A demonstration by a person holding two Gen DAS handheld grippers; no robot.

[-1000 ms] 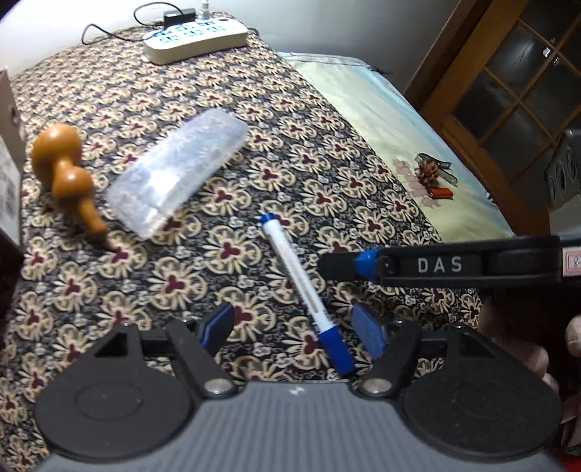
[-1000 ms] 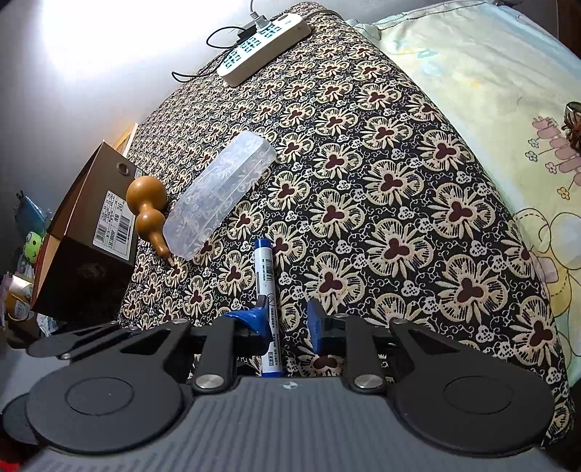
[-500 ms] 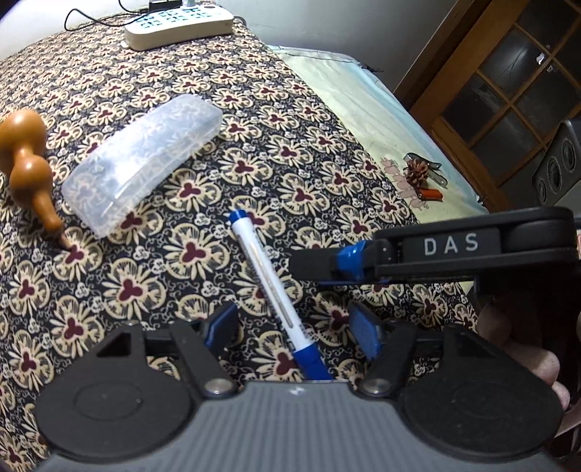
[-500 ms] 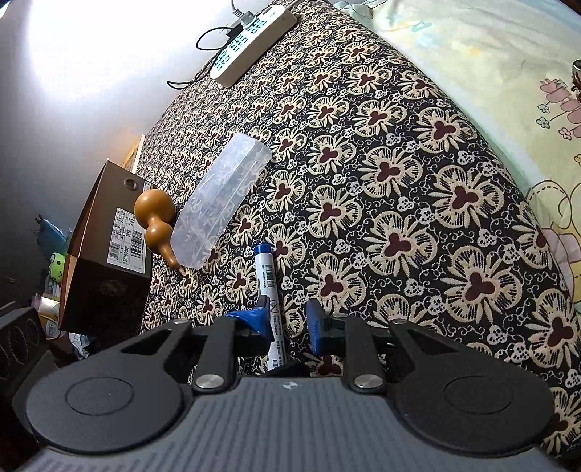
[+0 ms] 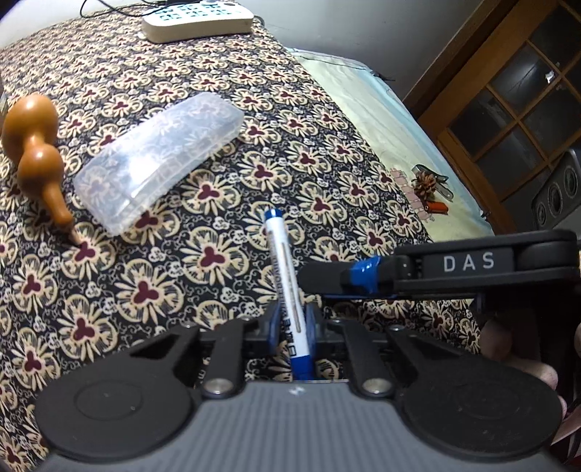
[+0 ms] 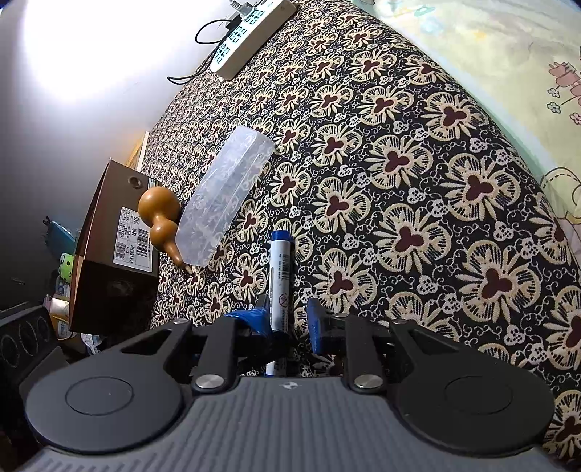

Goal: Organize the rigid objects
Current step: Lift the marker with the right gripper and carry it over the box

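Since a second ago left gripper jaws have gone from wide to clamped on the marker, blue pads pressing both sides of the white barrel near its lower blue cap. Marker points forward and away from the gripper, far blue end over the patterned bedspread; can't tell if it is lifted or touching the fabric. Right gripper sits just beside the same marker, jaws a bit apart, not closed on it; its left fingertip seems to touch or nearly touch the barrel, right fingertip clear of it. In the left view the right gripper's finger comes in from the right, tip just right of the marker. Part of a hand shows under it.

Farther out: clear plastic case lies diagonally on the bedspread, well ahead-left of the marker. Wooden gourd just left of the case, stem down toward the camera. Brown cardboard box beside the gourd at the bed edge. White power strip at the far end. Pinecone and small items on the pale sheet to the right.
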